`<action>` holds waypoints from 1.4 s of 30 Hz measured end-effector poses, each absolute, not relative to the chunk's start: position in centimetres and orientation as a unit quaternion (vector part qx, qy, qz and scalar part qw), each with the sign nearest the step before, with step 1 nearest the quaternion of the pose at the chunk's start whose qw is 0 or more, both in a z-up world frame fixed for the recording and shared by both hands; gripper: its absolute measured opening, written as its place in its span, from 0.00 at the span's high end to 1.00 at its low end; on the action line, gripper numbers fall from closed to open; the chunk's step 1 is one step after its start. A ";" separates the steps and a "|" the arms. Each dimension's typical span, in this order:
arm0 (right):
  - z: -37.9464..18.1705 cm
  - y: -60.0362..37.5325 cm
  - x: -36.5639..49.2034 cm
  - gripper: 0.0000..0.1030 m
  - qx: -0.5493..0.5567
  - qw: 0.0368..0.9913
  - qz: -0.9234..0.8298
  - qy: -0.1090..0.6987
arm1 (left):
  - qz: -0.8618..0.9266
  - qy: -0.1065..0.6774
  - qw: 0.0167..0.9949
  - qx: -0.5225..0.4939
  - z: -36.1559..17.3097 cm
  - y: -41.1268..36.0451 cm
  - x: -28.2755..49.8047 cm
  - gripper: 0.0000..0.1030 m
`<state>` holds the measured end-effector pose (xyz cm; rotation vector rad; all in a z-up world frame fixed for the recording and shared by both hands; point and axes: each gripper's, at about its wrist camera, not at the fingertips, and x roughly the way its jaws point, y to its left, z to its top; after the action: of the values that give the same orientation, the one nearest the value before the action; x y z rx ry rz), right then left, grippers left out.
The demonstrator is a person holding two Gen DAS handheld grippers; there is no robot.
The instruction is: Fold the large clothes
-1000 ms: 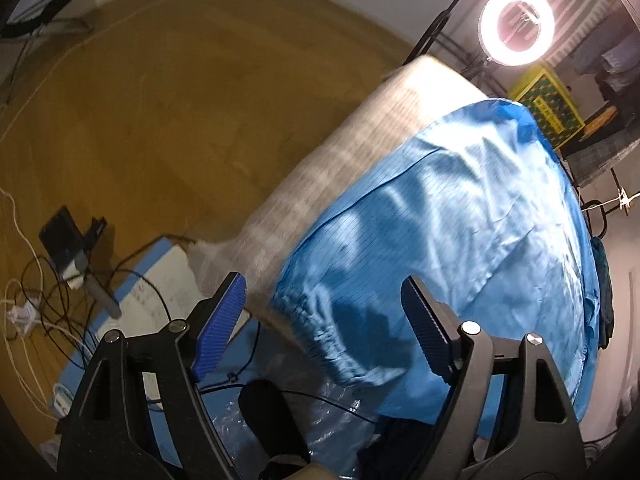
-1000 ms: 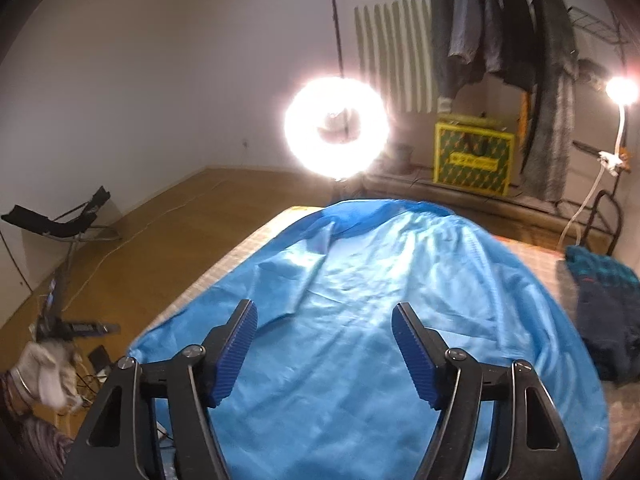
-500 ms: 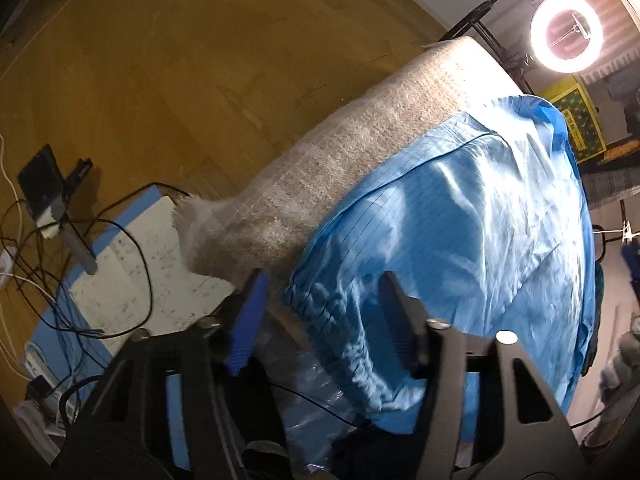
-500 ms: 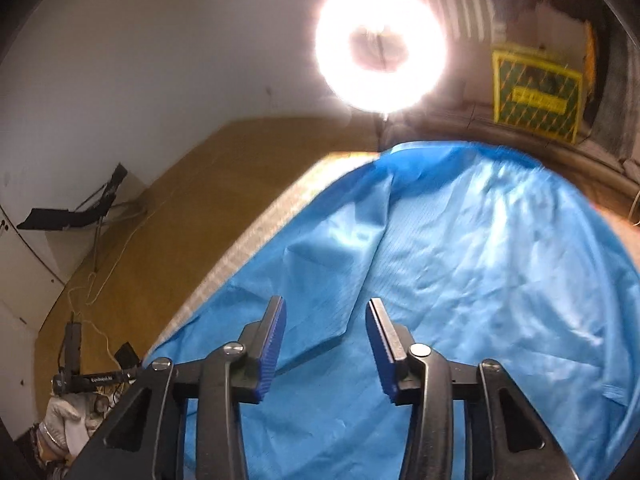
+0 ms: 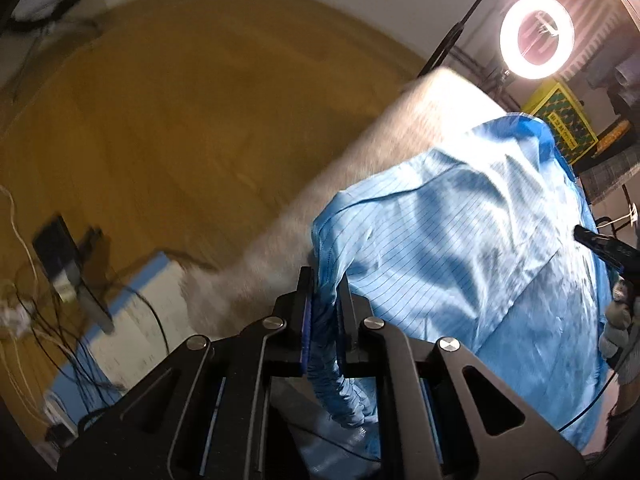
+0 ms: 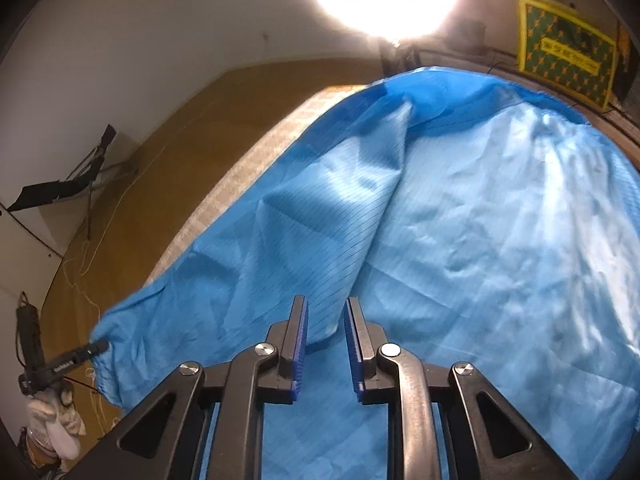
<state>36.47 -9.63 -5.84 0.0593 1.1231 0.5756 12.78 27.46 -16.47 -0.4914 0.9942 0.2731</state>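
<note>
Blue garment (image 5: 460, 240) spread over table (image 5: 360, 184): thin, light, slippery. Left claw (image 5: 323, 312) just closed, pinching gathered cuff (image 5: 340, 392). Right claw (image 6: 326, 344) closing, narrow gap over sleeve fold, not yet clamped.

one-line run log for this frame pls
phase: grasp | left gripper: jaws just closed on gathered cuff of blue striped garment | right gripper: jaws closing, sleeve fold between, not pinched | surface: beige padded table

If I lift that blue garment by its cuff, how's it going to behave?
The blue garment is probably floppy: it drapes in soft folds over the table. Its sheen suggests thin, slippery, light cloth. The left gripper, whose jaws have just been closing, pinches the gathered cuff, so the rest would likely trail.
</note>
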 end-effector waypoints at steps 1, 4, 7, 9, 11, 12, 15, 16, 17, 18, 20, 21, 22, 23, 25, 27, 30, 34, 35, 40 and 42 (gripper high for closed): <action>-6.2 -9.3 36.6 0.84 0.024 0.804 0.270 0.530 | 0.132 0.457 0.851 -0.222 -15.5 27.5 12.7 0.93; -7.8 -8.0 37.3 0.87 0.019 0.790 0.272 0.549 | 0.136 0.423 0.871 -0.209 -13.0 28.0 12.4 0.94; -9.4 -6.5 38.3 0.89 0.022 0.780 0.271 0.564 | 0.130 0.379 0.893 -0.203 -9.4 28.5 11.9 0.94; -10.3 -5.3 39.2 0.89 0.034 0.773 0.273 0.572 | 0.124 0.347 0.909 -0.194 -6.6 28.5 11.4 0.94; -10.8 -4.0 39.9 0.89 0.037 0.772 0.278 0.571 | 0.119 0.325 0.920 -0.185 -4.4 28.3 11.0 0.94; -11.0 -3.1 40.4 0.89 0.039 0.773 0.280 0.568 | 0.116 0.310 0.927 -0.176 -3.1 28.0 10.7 0.94; -11.5 -1.1 42.0 0.89 0.065 0.776 0.287 0.558 | 0.114 0.282 0.943 -0.138 -0.7 26.7 10.0 0.94; -11.7 -0.5 42.7 0.89 0.088 0.776 0.293 0.552 | 0.112 0.276 0.947 -0.123 -0.3 26.0 9.7 0.94; -11.9 0.1 43.3 0.89 0.103 0.776 0.296 0.547 | 0.110 0.275 0.948 -0.116 -0.4 25.5 9.4 0.94; -12.0 0.4 43.6 0.89 0.112 0.780 0.296 0.540 | 0.107 0.277 0.949 -0.108 -0.6 24.9 9.3 0.94; -11.9 0.3 43.5 0.85 0.121 0.784 0.296 0.532 | 0.095 0.287 0.948 -0.097 -1.6 23.6 8.8 0.94; -11.8 -0.2 43.1 0.84 0.126 0.783 0.298 0.530 | 0.088 0.295 0.947 -0.094 -2.2 23.2 8.8 0.94; -11.6 -1.0 42.6 0.76 0.129 0.783 0.302 0.528 | 0.080 0.302 0.945 -0.093 -2.9 22.7 8.7 0.94; -11.3 -2.0 41.9 0.67 0.126 0.786 0.301 0.525 | 0.072 0.308 0.944 -0.094 -3.6 22.3 8.6 0.94; -10.3 -4.3 40.5 0.61 0.118 0.794 0.300 0.515 | 0.054 0.320 0.941 -0.098 -4.6 21.5 8.5 0.94; -8.9 -7.6 39.5 0.59 0.126 0.801 0.303 0.500 | 0.037 0.330 0.939 -0.089 -5.4 20.3 8.4 0.94; -6.8 -11.2 39.7 0.43 0.136 0.817 0.285 0.483 | 0.008 0.342 0.938 -0.048 -5.8 18.5 7.5 0.94; -4.5 -12.6 42.1 0.36 0.177 0.810 0.285 0.480 | -0.044 0.350 0.935 0.029 -5.8 15.9 5.0 0.94; -4.4 -12.3 42.7 0.36 0.182 0.810 0.282 0.481 | -0.063 0.357 0.931 0.048 -6.0 15.0 4.5 0.94; -5.4 -11.8 45.5 0.36 0.224 0.792 0.286 0.492 | -0.114 0.386 0.909 0.109 -7.1 12.4 2.9 0.94; -6.0 -11.8 46.0 0.36 0.243 0.784 0.286 0.494 | -0.122 0.393 0.902 0.131 -7.6 11.5 2.6 0.94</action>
<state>46.02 -11.81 -6.04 0.5252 1.0652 0.6166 2.61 11.51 -7.63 0.2703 0.8130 -0.2529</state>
